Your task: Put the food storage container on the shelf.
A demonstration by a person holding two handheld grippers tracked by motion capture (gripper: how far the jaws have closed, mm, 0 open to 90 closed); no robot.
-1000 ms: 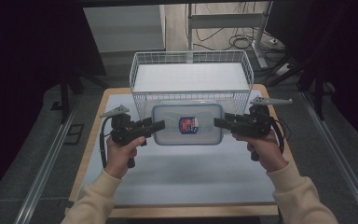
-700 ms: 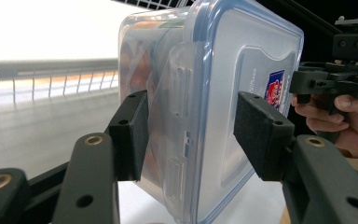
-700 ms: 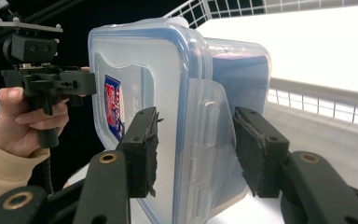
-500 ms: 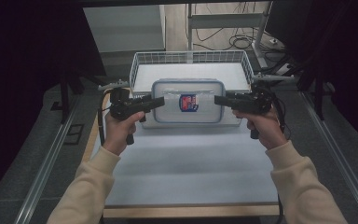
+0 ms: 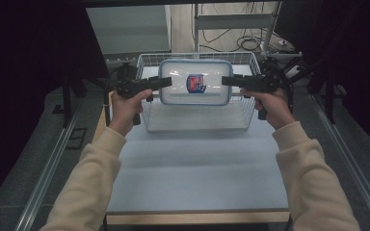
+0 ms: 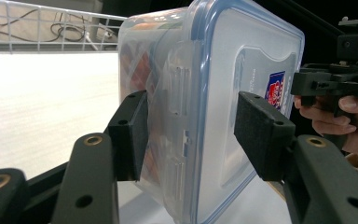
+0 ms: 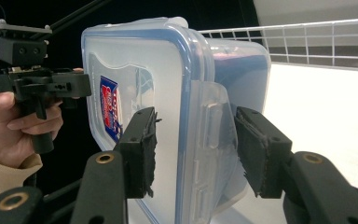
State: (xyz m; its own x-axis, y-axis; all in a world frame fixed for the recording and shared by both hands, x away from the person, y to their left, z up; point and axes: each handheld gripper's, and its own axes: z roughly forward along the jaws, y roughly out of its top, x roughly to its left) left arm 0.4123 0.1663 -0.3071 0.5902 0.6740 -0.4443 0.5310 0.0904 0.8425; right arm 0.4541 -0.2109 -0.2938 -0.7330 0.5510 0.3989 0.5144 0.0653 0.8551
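A clear lidded container with a blue seal and a red-and-blue label is held in the air above a white wire basket, its lid facing the high view. The left gripper grips its left end and the right gripper its right end — each pair of fingers clamped across rim and lid. The basket stands at the far edge of the pale tabletop.

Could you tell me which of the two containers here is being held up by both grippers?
The lidded clear plastic box with the red-and-blue label; the left gripper and right gripper clamp its ends. The white wire basket sits on the table.
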